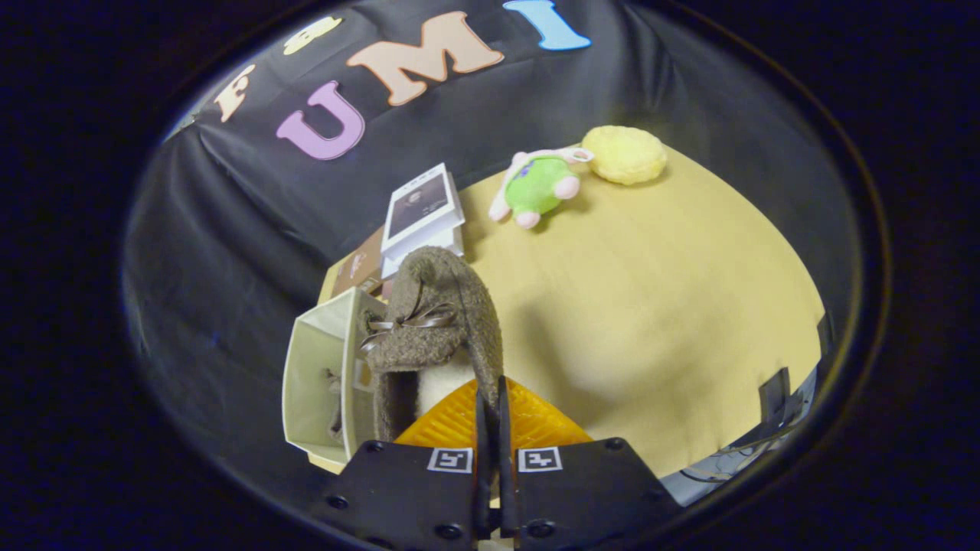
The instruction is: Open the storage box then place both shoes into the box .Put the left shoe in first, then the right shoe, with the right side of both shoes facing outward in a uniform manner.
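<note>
Brown fuzzy shoe (440, 321) with a thin ribbon bow hung in the air just ahead of the fingers, toe pointing away, cream lining showing in its opening. Gripper (490, 413) had the fingers pressed nearly together, pinching the shoe's collar edge on its right side; both fingers touched it. Shoe sat above and partly in front of the open storage box (321, 383), a pale box with its opening facing the camera, just to the shoe's left. Inside the box a second dark shape (334, 402) was visible, likely the other shoe, too dim to be sure. Orange ribbed surface (536, 425) lay right under the fingers and the shoe's heel; what it belonged to, could not tell. Beyond the shoe a white box with a dark picture panel (423, 210) stood on the tabletop (674, 306), a brown item (360, 268) beside it; print on both too small to read. Farther off, well apart from the shoe, lay a green-and-pink plush toy (540, 187) and next to it a yellow fluffy round thing (624, 154). Nothing blocked the box's opening except the shoe itself.
</note>
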Tool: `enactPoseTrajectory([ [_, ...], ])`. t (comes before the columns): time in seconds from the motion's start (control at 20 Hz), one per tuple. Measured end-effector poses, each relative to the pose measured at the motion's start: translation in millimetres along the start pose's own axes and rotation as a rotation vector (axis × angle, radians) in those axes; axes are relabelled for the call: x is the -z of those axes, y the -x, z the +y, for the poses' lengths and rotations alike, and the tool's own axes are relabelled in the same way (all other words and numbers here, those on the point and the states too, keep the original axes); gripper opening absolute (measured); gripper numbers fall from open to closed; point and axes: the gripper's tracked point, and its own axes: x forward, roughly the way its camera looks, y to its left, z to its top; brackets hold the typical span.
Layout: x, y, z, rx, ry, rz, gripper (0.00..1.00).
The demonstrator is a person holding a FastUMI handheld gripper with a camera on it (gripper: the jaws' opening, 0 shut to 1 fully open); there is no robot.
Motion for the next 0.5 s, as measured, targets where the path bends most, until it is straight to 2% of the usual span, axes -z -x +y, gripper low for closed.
enactPoseTrajectory([
  [0.5, 2.7, 0.0, 111.4, -0.102, 0.035, -0.051, 0.08],
])
